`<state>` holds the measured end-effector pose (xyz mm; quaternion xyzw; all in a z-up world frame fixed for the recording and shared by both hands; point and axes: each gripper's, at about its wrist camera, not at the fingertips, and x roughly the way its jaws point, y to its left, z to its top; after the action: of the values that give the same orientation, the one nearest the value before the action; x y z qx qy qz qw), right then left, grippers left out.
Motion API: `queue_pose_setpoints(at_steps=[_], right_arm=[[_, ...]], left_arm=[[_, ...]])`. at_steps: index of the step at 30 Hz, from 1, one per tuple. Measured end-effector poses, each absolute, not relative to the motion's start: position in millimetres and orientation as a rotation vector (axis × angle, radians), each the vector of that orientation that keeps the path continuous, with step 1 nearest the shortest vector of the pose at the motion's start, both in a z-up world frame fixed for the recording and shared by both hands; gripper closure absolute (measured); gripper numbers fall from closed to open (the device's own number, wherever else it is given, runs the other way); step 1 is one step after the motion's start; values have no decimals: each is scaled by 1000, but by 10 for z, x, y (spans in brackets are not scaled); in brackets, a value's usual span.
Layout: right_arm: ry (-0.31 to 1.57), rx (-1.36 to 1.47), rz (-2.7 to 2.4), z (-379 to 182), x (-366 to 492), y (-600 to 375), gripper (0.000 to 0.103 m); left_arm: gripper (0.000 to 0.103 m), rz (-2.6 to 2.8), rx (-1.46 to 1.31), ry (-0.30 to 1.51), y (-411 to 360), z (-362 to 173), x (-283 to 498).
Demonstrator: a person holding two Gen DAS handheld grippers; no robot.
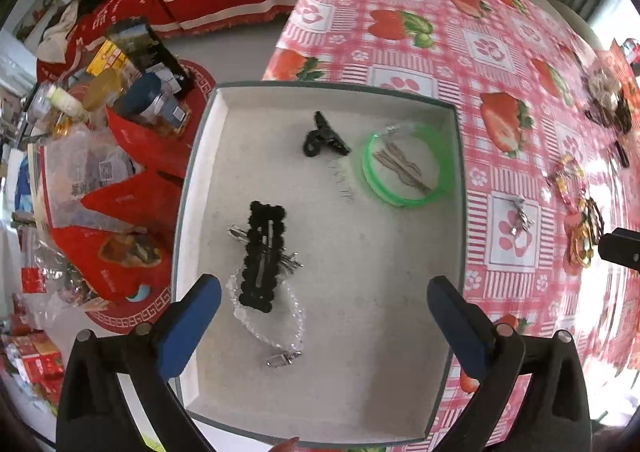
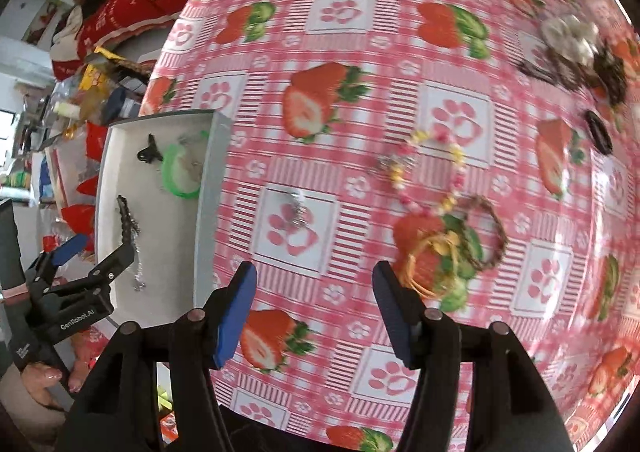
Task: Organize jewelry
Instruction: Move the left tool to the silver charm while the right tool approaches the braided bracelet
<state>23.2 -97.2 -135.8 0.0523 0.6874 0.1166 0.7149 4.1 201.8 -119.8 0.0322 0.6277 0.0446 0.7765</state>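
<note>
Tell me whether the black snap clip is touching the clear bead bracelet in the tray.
Touching. The left wrist view shows the black snap clip lying across the top of the clear bead bracelet, its lower end overlapping the beads with no gap, on the tray floor.

A shallow grey tray (image 1: 456, 188) with a pale lining holds a black scalloped snap clip (image 1: 262, 256) lying over a clear beaded bracelet (image 1: 280, 326), a black claw clip (image 1: 324, 136) and a green bangle (image 1: 404, 164). A pastel beaded bracelet (image 2: 432, 172) and braided bracelets (image 2: 486, 232) lie on the strawberry cloth.
</note>
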Motion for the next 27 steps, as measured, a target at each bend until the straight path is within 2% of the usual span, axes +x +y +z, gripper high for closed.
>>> queue_pose_setpoints(at_steps=[1,2,3,5,7,20,27], right_arm=[[1523,123,253,-1359,220,-1004,34],[1523,132,247,-1362,202,-1046,17],[1519,141,241,-1363,179,-1091,12],[1508,137,227,-1353,133,-1146,11],[1503,112,202,-1356,72,-1204,0],[1586,207,26,-1573,-516,-1989,0],[1598,257,-59,-1597,-636,-2368,0]], left_arm=[[0,88,83,1353,1980,-1177,30],[0,76,97,1349,1938,-1155,20],[0,67,107,1348,1905,-1149,23],[0,38,131,1349,1812,-1126,5],[0,17,154,1354,1730,-1132,-6],[0,-30,265,1399,1286,-1245,-67],[0,-51,230,1441,1185,-1292,-46]])
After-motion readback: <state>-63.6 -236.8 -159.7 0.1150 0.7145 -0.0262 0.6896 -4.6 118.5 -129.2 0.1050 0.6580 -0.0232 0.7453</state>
